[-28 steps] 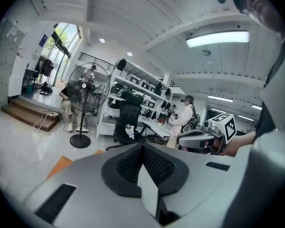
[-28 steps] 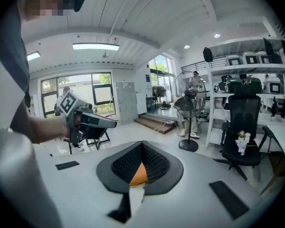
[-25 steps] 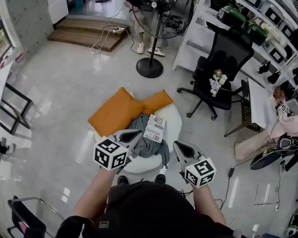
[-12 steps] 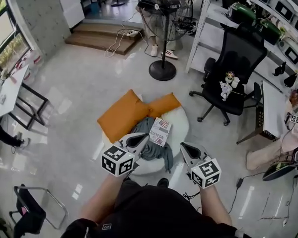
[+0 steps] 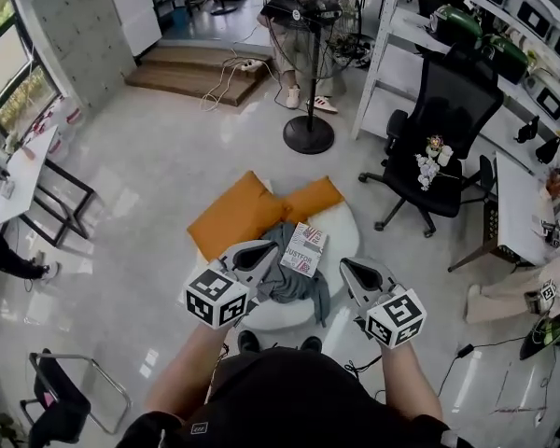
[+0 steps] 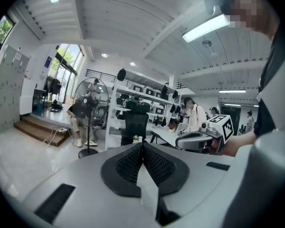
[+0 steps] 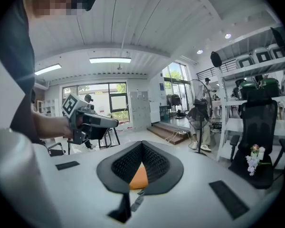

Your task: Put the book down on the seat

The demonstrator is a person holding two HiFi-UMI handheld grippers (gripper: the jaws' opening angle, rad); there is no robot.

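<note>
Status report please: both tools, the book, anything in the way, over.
Left tool shut, empty; right tool shut, empty. Book lying on seat, against grey cloth. Nothing in the way.

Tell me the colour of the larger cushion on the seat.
The larger square fabric cushion is orange; the head view shows it best.

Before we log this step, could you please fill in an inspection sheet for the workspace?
Surface: round white seat.
Job's things: book lies on the seat, partly over a grey garment.
Clutter: orange cushions on the seat.
Grippers: left gripper and right gripper both shut, empty, hovering short of the book.
Cables: white lead by the wooden step; black lead on the floor.
Surroundings: standing fan, office chair, shelving.
</note>
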